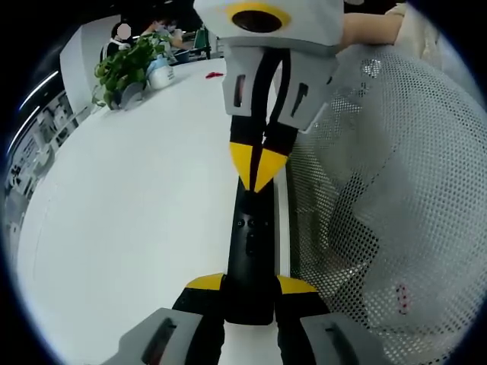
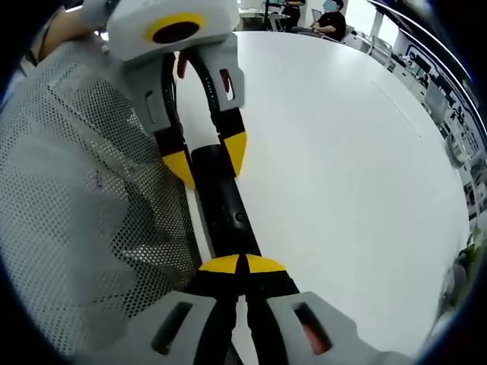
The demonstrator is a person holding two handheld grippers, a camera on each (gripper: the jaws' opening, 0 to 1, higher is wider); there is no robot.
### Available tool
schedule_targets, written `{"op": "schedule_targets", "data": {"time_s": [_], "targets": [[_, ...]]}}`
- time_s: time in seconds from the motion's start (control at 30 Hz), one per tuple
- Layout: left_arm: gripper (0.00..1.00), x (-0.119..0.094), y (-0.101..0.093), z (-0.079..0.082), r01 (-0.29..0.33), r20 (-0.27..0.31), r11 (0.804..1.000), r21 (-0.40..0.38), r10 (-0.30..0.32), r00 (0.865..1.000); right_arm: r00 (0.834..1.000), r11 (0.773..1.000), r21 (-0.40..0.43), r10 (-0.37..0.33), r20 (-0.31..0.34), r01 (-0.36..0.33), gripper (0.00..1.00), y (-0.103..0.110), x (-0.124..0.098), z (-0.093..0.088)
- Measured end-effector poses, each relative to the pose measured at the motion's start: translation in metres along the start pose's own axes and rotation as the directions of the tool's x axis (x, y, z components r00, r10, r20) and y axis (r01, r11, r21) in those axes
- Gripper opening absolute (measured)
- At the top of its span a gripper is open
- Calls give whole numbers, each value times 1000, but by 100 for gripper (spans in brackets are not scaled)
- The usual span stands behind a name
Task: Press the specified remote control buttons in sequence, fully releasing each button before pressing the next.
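A slim black remote control (image 1: pixel 251 251) is held lengthwise above a white table (image 1: pixel 137 198), with its small buttons facing up. My left gripper (image 1: pixel 251 285) is shut on its near end, one yellow-tipped jaw on each side edge. My right gripper (image 1: pixel 259 171) comes down from the top of the left gripper view with its yellow tips shut together, their point on the remote's far part. In the right gripper view, the shut right gripper (image 2: pixel 243 265) meets the remote (image 2: pixel 224 205) from below. The left gripper (image 2: pixel 207 158) clamps the remote's other end.
A person's white mesh garment (image 1: pixel 396 198) hangs close beside the remote, also seen at the left in the right gripper view (image 2: pixel 76 198). A potted plant (image 1: pixel 125 68) and a small red item (image 1: pixel 215 74) sit at the table's far side. People (image 2: pixel 331 19) sit beyond the table.
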State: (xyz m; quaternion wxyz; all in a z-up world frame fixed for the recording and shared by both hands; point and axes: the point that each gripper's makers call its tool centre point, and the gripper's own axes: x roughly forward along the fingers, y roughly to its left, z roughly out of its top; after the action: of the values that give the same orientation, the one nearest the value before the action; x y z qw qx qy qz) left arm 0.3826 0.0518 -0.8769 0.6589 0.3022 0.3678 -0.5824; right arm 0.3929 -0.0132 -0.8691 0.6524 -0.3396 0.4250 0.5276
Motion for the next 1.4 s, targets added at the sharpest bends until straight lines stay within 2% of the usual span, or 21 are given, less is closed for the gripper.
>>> {"op": "schedule_targets", "data": {"time_s": [0.47,0.73,1.0,1.13,1.4], "targets": [[24,0,0,0,-1,1,1000,-2,1,1000,1000,1000,9,2,6,-2,0,0,0,0],[24,0,0,0,0,4,1000,-7,0,1000,1000,999,41,18,17,-19,1,0,-1,0],[24,0,0,0,1,5,1000,-7,-1,1000,1000,999,31,12,28,-13,6,-1,0,3],[24,0,0,0,2,6,1000,-9,-2,1000,999,999,36,32,38,-33,7,3,0,5],[25,0,0,0,4,7,1000,-6,-4,1000,998,999,24,46,47,-48,7,5,1,5]]}}
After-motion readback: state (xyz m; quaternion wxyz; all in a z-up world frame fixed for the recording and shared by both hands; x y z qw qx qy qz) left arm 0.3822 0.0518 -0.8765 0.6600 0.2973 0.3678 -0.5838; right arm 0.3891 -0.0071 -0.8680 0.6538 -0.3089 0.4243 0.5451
